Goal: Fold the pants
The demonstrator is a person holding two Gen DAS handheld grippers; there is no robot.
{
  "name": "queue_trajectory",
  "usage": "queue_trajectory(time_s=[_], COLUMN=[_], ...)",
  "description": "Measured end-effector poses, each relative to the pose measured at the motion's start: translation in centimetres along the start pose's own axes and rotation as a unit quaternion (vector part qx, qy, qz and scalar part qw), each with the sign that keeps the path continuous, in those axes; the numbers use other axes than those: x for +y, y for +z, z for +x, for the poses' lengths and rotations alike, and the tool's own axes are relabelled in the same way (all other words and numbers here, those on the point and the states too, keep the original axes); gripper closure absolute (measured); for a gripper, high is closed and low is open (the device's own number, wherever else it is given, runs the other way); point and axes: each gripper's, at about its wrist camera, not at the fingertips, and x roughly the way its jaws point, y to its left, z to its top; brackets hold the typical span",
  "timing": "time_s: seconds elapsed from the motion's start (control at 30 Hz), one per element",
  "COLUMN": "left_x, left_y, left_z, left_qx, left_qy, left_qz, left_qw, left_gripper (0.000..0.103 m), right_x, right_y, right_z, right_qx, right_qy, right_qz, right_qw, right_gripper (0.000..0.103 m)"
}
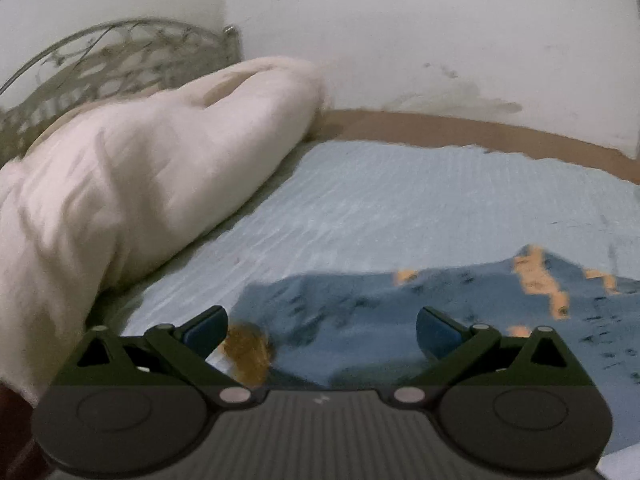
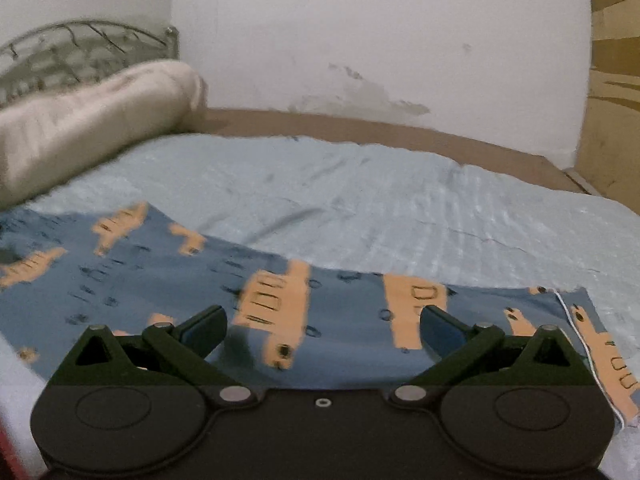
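Note:
The pants (image 2: 152,280) are blue with orange vehicle prints and lie flat on the light blue bedsheet (image 2: 360,200). In the left wrist view the pants (image 1: 440,304) fill the lower right. A brown-gold patch (image 1: 248,354) sits at their near left edge. My left gripper (image 1: 322,332) is open and empty, just above the pants' left end. My right gripper (image 2: 322,332) is open and empty, over the pants near their right end, where a white thread (image 2: 576,332) runs along the hem.
A big white pillow (image 1: 132,200) lies at the left against a metal headboard (image 1: 112,60). A brown bed edge (image 2: 360,128) meets the white wall behind. Cardboard boxes (image 2: 612,100) stand at the far right.

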Motion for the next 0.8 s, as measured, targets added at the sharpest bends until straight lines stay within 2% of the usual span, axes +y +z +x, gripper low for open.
queue_trajectory(time_s=[0.13, 0.2, 0.27, 0.33, 0.37, 0.5, 0.67, 0.73, 0.8], left_x=[-4.4, -7.0, -9.9, -12.6, -13.9, -16.1, -15.3, -14.6, -14.1], left_y=[1.5, 2.3, 2.8, 3.1, 3.3, 3.4, 4.1, 4.5, 4.9], left_z=[0.7, 1.7, 3.1, 4.5, 5.7, 9.6, 12.4, 12.4, 11.2], left_qx=[-0.009, -0.003, 0.007, 0.009, 0.015, 0.036, 0.047, 0.048, 0.032], left_qy=[-0.068, -0.103, -0.120, -0.109, -0.090, -0.038, -0.034, -0.036, -0.028], left_qz=[0.046, 0.075, 0.118, 0.161, 0.179, 0.213, 0.187, 0.172, 0.152], left_qw=[0.9966, 0.9918, 0.9857, 0.9810, 0.9795, 0.9756, 0.9806, 0.9832, 0.9874], left_gripper=[0.001, 0.001, 0.001, 0.001, 0.001, 0.003, 0.000, 0.000, 0.001], right_x=[-2.6, -3.3, -3.5, -3.3, -3.3, -3.5, -4.7, -5.0, -4.9], right_y=[-1.3, -2.0, -2.2, -2.5, -2.6, -3.1, -3.4, -3.4, -3.4], right_z=[1.0, 1.2, 0.9, 0.7, 0.6, 0.3, 0.2, 0.2, 0.3], right_qx=[0.007, 0.002, -0.007, -0.014, -0.017, -0.030, -0.044, -0.046, -0.046], right_qy=[-0.008, 0.005, 0.010, 0.017, 0.021, 0.040, 0.074, 0.081, 0.081], right_qz=[0.059, 0.083, 0.088, 0.083, 0.080, 0.082, 0.120, 0.131, 0.131], right_qw=[0.998, 0.996, 0.996, 0.996, 0.996, 0.995, 0.989, 0.987, 0.987], right_gripper=[0.001, 0.001, 0.001, 0.001, 0.001, 0.001, 0.001, 0.001, 0.001])
